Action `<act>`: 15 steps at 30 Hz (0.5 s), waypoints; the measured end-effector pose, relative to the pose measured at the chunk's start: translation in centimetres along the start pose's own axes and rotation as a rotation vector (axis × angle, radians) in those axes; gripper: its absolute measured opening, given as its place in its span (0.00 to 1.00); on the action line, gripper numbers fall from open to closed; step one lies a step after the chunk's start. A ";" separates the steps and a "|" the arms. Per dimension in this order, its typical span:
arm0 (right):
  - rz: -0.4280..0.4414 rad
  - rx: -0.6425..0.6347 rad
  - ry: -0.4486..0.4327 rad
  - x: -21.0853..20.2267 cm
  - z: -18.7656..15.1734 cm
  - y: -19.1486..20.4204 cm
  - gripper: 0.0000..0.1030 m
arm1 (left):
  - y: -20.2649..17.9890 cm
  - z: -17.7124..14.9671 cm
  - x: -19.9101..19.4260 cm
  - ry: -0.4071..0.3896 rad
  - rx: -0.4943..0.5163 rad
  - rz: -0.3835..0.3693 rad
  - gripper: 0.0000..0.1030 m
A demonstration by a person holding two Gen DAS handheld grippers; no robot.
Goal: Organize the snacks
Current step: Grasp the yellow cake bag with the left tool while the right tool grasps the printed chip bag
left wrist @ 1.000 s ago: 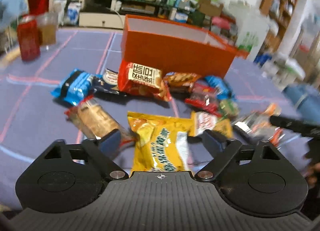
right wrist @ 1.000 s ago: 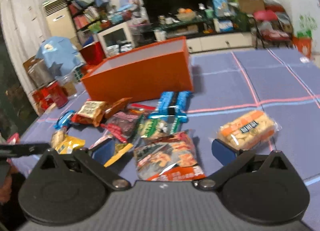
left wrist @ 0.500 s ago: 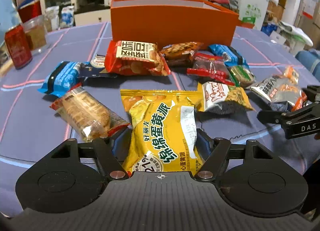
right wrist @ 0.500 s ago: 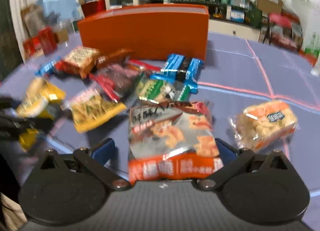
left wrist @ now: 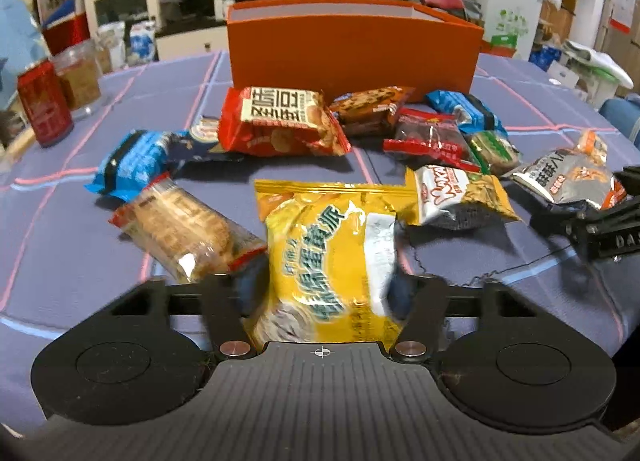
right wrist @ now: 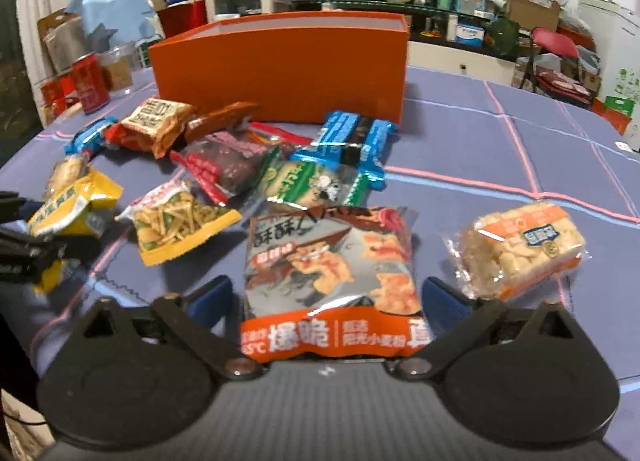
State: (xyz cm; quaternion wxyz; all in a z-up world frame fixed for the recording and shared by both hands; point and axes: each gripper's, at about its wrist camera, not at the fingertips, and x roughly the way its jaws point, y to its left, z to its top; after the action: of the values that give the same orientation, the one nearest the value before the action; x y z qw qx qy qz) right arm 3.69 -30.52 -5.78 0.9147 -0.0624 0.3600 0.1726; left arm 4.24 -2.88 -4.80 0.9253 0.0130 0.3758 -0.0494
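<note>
A yellow snack bag [left wrist: 320, 237] lies on the purple tablecloth, pinched and crumpled between the pads of my left gripper [left wrist: 326, 285], whose jaws are still closing on it. A grey-and-orange crisp bag [right wrist: 332, 253] lies flat between the fingers of my right gripper [right wrist: 328, 293]. Those jaws are closing too, with the pads at the bag's sides and no squeeze showing. Behind the snack pile stands the open orange box [left wrist: 352, 53], also seen in the right wrist view as the orange box [right wrist: 280, 69]. The other gripper shows at each view's edge.
Loose snacks lie between me and the box: a red bag [left wrist: 280, 121], blue packs [left wrist: 136, 161], a clear-wrapped biscuit pack [left wrist: 184, 229], a green-pea stick bag [right wrist: 180, 225] and a rice cracker pack [right wrist: 528, 249]. A red can [left wrist: 44, 101] and a jar [left wrist: 80, 77] stand at the left.
Both grippers came down over their bags and narrowed their jaws. The left one has squeezed the yellow bag; the right one's fingers have moved in to the grey bag's sides.
</note>
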 end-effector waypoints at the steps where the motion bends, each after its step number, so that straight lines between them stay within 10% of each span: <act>1: 0.012 0.015 -0.001 -0.2 0.1 -0.1 0.61 | 0.4 0.0 -0.2 -0.002 -0.024 -0.021 0.14; 15: 0.182 0.225 -0.150 -5.4 3.2 -0.7 0.59 | 4.4 4.3 -5.9 -0.118 -0.208 -0.198 0.10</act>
State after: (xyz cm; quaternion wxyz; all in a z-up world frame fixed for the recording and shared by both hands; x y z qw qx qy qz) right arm 2.37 -31.88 0.24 0.9207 0.0863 0.3122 0.2176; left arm 3.44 1.69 2.28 0.9327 -0.1230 0.3234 -0.1017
